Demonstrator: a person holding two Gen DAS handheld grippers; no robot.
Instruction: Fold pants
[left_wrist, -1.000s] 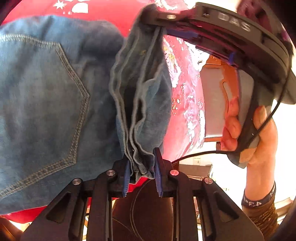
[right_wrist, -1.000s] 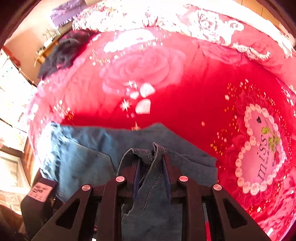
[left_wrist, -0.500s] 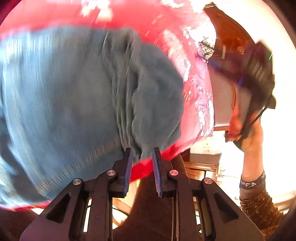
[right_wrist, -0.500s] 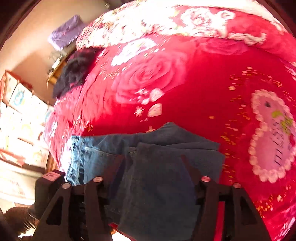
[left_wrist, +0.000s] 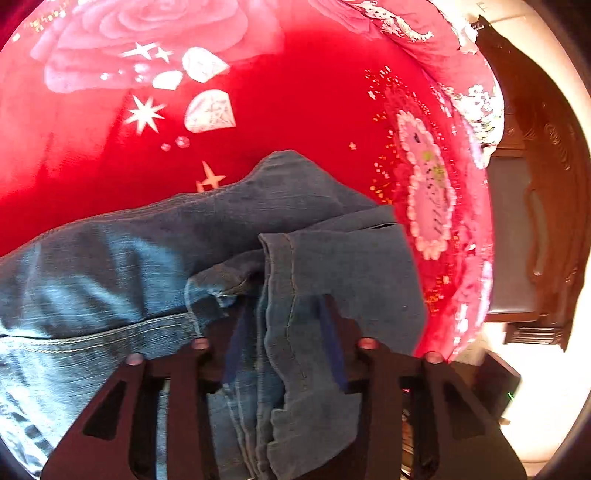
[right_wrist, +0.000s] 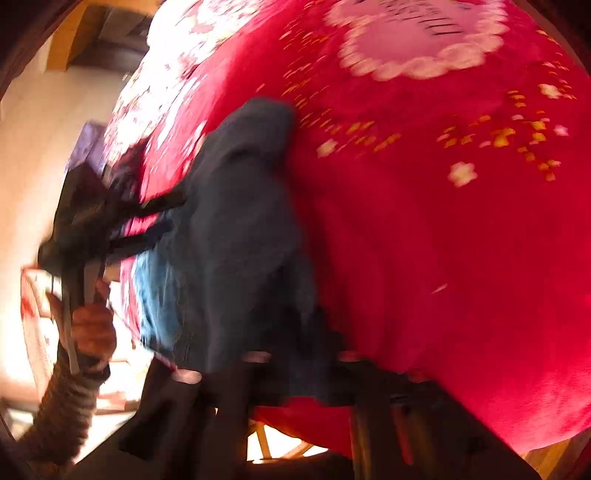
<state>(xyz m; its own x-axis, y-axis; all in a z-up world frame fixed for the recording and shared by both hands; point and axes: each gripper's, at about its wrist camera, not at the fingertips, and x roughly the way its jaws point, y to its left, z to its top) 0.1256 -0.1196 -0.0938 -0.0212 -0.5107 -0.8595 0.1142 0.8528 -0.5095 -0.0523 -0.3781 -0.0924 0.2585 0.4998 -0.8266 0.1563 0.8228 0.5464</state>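
Observation:
The blue denim pants (left_wrist: 155, 266) lie folded over on the red bed cover (left_wrist: 295, 103). My left gripper (left_wrist: 282, 332) is open, its jaws wide on either side of a folded hem edge (left_wrist: 291, 280) that lies between them. In the right wrist view, which is blurred, the pants (right_wrist: 240, 229) lie dark at the bed's edge. My right gripper (right_wrist: 295, 365) is open over their near end. The left gripper (right_wrist: 110, 221) and the hand holding it show at the left of the right wrist view.
The red cover carries a pink heart print (left_wrist: 430, 192) right of the pants and white diamond and star prints (left_wrist: 208, 110) behind them. A dark wooden headboard (left_wrist: 535, 184) stands at the right. The bed edge (right_wrist: 332, 435) runs just in front of my right gripper.
Both grippers have let go of the raised denim folds and opened. The pants now lie flat on the bed. Both cameras have swung to new angles.

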